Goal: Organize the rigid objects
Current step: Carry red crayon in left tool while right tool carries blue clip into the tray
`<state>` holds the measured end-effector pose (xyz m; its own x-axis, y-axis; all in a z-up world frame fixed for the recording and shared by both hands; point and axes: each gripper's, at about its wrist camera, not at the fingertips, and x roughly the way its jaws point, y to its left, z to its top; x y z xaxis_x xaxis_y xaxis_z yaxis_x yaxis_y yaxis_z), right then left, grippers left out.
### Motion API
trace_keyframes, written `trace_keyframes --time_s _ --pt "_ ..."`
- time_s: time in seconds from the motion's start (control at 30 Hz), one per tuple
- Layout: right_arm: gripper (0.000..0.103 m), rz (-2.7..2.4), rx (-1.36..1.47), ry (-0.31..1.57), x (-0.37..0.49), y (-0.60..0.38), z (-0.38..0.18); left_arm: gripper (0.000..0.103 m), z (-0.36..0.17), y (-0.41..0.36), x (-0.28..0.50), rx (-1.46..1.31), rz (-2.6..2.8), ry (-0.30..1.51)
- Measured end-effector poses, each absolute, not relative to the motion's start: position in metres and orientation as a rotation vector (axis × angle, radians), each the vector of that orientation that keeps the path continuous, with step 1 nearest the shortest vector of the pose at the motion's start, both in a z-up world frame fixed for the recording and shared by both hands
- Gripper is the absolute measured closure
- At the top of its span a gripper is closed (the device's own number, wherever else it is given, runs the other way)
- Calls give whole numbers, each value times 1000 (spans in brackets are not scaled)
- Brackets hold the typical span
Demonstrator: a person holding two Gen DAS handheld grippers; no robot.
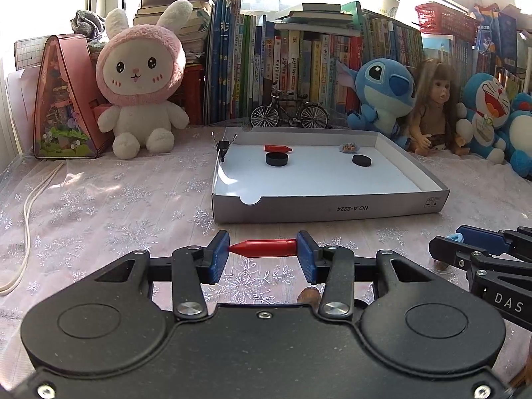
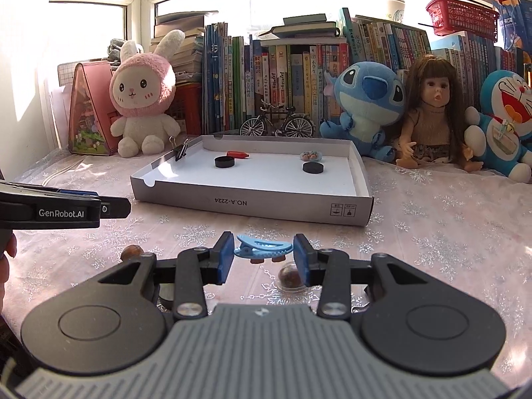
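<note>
My left gripper [image 1: 263, 248] is shut on a red bullet-shaped cap [image 1: 264, 248], held end to end between its blue pads just above the tablecloth. My right gripper [image 2: 262, 247] is shut on a light blue hair clip [image 2: 262, 246], also held in front of the box. The grey cardboard box lid [image 1: 329, 211] lies ahead with a white floor. In it are another red cap [image 1: 278, 148], two black discs [image 1: 277, 159] [image 1: 361, 160], a small dish of sweets [image 1: 349, 147] and a black binder clip [image 1: 223, 146] on its left wall.
Brown nut-like balls [image 2: 290, 275] [image 2: 131, 252] lie on the snowflake tablecloth under the right gripper. Plush toys, a doll [image 2: 432, 113], a model bicycle [image 1: 289, 114] and a row of books stand behind the box. A white cord [image 1: 30, 219] runs along the left.
</note>
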<state>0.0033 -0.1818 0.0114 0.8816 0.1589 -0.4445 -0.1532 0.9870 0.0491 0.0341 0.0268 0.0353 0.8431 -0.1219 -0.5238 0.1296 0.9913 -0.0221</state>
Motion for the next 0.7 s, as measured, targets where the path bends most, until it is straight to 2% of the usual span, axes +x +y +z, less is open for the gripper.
trace_keyframes --time_s 0.3,0.7 --pt "59 119 70 450 34 -197 35 61 59 12 64 0 -181 542" --pt "59 58 100 493 99 -219 55 61 72 -2 146 -78 -214 630"
